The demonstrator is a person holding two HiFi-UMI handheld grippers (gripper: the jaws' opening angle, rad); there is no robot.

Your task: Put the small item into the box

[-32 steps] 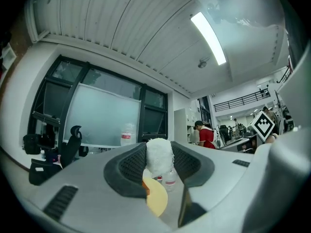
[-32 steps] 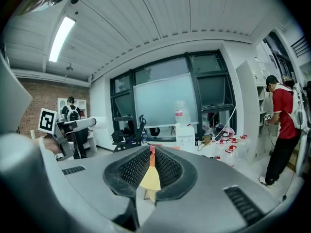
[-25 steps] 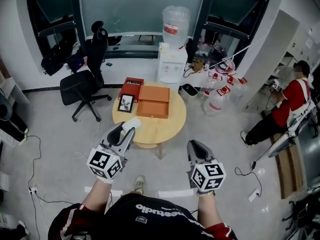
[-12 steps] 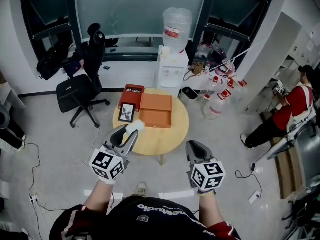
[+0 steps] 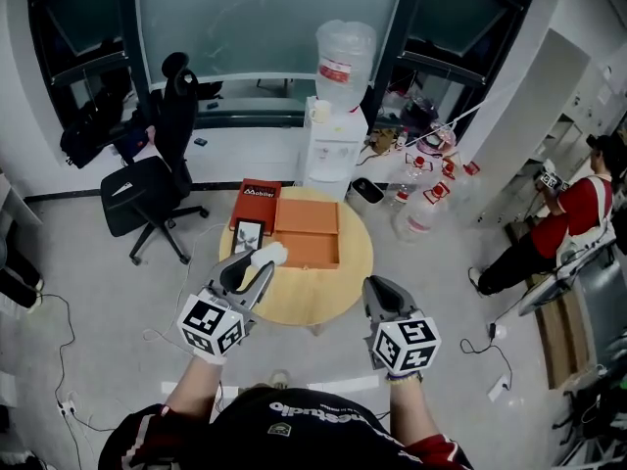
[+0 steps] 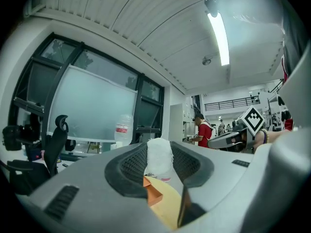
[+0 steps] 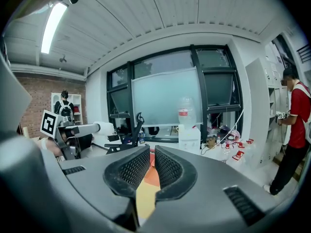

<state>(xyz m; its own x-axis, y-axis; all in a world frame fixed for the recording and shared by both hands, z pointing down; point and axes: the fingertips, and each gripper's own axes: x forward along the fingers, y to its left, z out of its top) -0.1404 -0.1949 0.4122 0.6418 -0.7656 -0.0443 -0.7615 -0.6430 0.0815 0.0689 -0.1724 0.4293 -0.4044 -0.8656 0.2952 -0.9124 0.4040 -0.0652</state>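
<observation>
Head view, looking steeply down: two hand-held grippers are seen reaching toward a small round desk [image 5: 323, 287]. A small white item [image 5: 270, 255] is pinched at the very tips of the left gripper [image 5: 257, 261]. In the left gripper view its fingers [image 6: 132, 165] are seen pressed on either side of the item, which stands up between them like a soft wad. They have just been closing a little further on it. The item is carried in the air, above the near edge of the desk.

An orange box [image 5: 306, 231] lies on the desk just ahead of the left fingers and slightly to their right. It appears to be open, though its inside cannot be made out clearly. A small framed picture [image 5: 249, 233] lies almost directly ahead of the fingertips, touching or just beside the box. A red book [image 5: 258, 204] lies beyond the picture.

The right gripper [image 5: 375, 285] is held level with the left one, right of it and short of the desk's edge. Its fingers [image 7: 167, 168] are nearly together with a narrow slit between them, and nothing is held.

The task is judged to be at the carrying stage. Because only the tips are engaged, the item could be lost on the way. If it is let go too soon, it would likely land on the picture or the bare desk rather than in the box.
</observation>
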